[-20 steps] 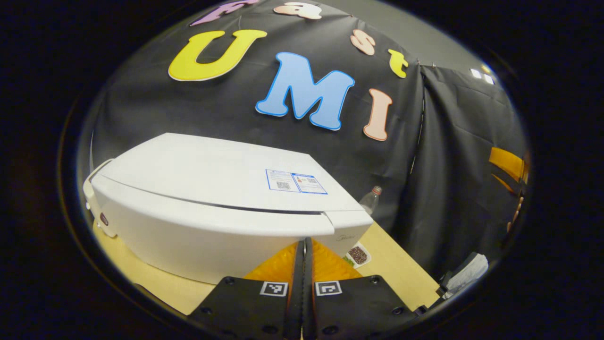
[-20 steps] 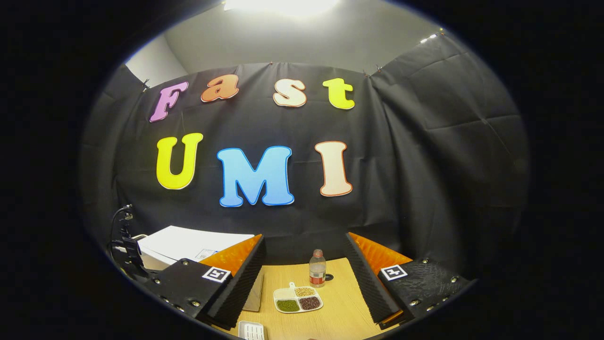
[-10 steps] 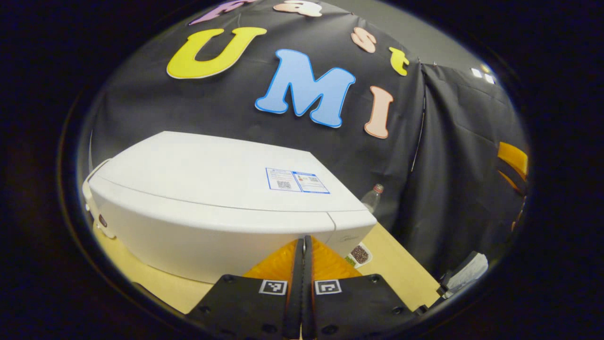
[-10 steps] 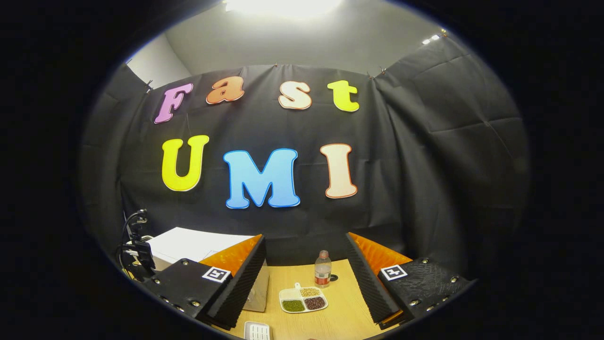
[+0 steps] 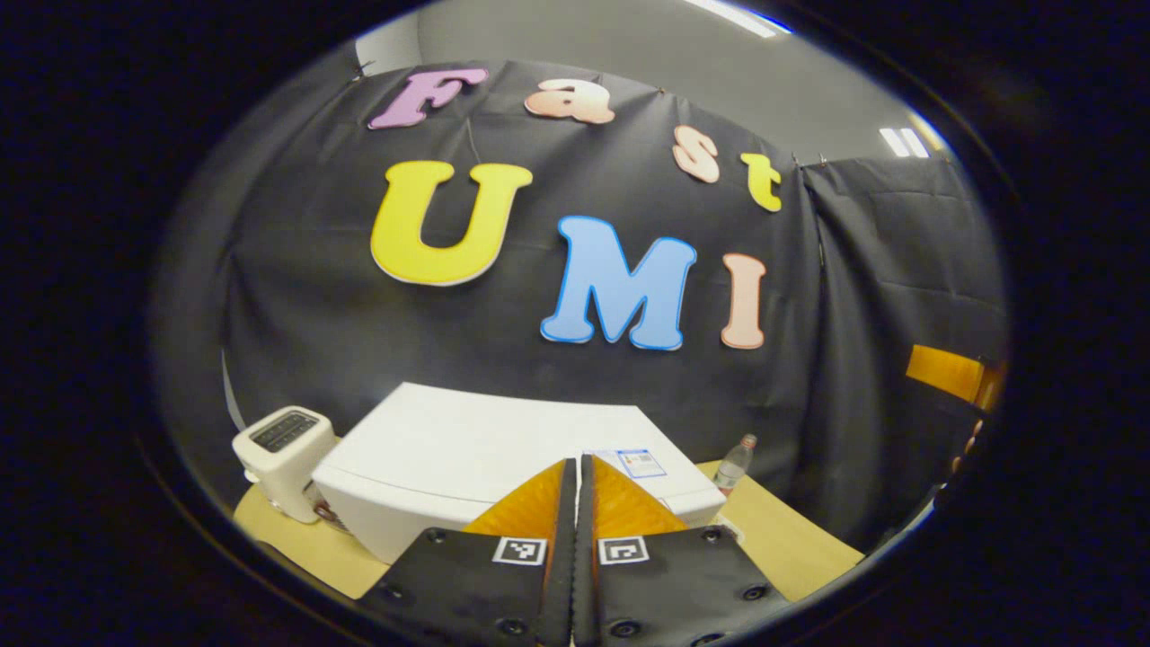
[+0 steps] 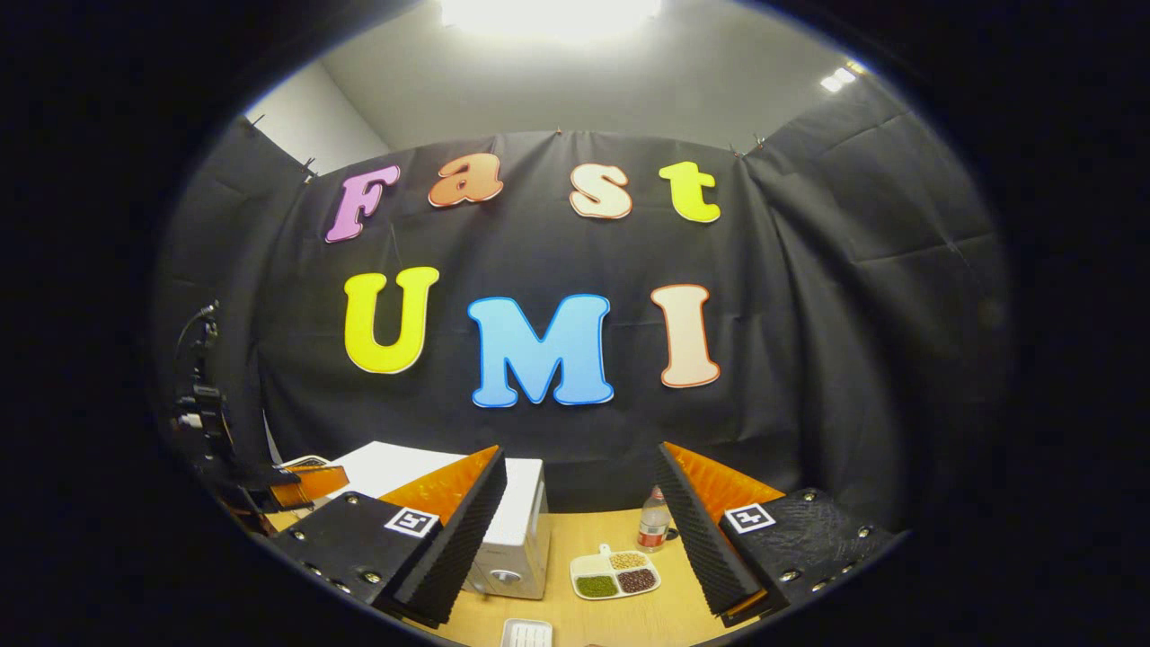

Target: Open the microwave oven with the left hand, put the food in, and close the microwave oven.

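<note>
The white microwave point(image 5: 485, 449) stands on the wooden table, its door shut; its front with a knob shows at the microwave point(image 6: 519, 530). My left gripper point(image 5: 575, 472) is shut with nothing between its fingers, held back from and above the microwave's top. The same left gripper point(image 6: 301, 483) appears low at the left in the right gripper view. A white divided plate of beans and grains point(image 6: 615, 575) lies to the right of the microwave. My right gripper point(image 6: 579, 458) hangs open and empty, above and short of the plate.
A white toaster-like appliance point(image 5: 283, 447) stands left of the microwave. A small plastic bottle point(image 6: 654, 521) stands behind the plate, seen too as the bottle point(image 5: 735, 463). A small white tray point(image 6: 526, 633) lies near the table's front edge. Black cloth walls close in behind and at the right.
My left gripper has drawn back and up from the microwave, which now looks smaller, and the toaster-like appliance has come into view. The right gripper view has shifted, showing more of the microwave's front.
</note>
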Action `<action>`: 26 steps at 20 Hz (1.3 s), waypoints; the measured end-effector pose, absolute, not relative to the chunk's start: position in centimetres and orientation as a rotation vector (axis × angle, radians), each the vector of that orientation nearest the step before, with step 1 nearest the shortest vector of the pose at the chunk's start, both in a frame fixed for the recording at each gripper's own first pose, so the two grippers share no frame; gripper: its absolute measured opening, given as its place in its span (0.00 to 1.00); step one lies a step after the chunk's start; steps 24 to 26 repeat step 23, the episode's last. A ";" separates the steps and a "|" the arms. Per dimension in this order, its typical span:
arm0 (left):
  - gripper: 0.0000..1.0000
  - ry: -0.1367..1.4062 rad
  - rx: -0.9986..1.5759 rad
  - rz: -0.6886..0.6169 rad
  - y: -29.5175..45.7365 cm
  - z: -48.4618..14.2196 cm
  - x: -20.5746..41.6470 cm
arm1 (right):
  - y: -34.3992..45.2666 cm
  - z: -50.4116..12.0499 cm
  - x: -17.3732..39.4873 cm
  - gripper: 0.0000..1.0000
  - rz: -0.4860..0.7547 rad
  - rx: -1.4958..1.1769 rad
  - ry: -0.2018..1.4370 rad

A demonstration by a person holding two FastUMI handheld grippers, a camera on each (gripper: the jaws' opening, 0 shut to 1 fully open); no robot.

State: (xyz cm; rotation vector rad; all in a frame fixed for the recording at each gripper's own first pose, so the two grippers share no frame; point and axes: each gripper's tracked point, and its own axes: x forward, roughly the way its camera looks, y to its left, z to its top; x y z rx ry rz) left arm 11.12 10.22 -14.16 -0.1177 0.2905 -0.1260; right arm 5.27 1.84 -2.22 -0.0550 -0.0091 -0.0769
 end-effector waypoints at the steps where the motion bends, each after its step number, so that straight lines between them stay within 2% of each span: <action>1: 0.10 0.259 -0.101 -0.096 11.8 -12.2 10.6 | 2.8 -1.9 5.4 1.00 -0.062 -0.051 -0.014; 6: 0.94 0.114 -0.038 -0.052 15.9 -3.6 6.2 | 6.9 -0.5 4.8 1.00 -0.014 -0.032 -0.025; 13: 0.94 0.069 -0.018 -0.086 18.0 -0.8 2.8 | 10.8 0.5 3.0 1.00 -0.008 -0.026 -0.041; 14: 0.94 0.066 -0.015 -0.087 18.3 -0.5 2.7 | 11.3 0.6 2.8 0.95 -0.003 -0.031 -0.042; 15: 0.94 0.061 -0.017 -0.088 18.6 -0.1 2.6 | 11.7 0.7 2.6 1.00 0.000 -0.037 -0.042; 26: 0.94 0.024 -0.020 -0.116 19.8 1.8 1.2 | 14.1 1.8 1.0 1.00 -0.008 -0.059 -0.061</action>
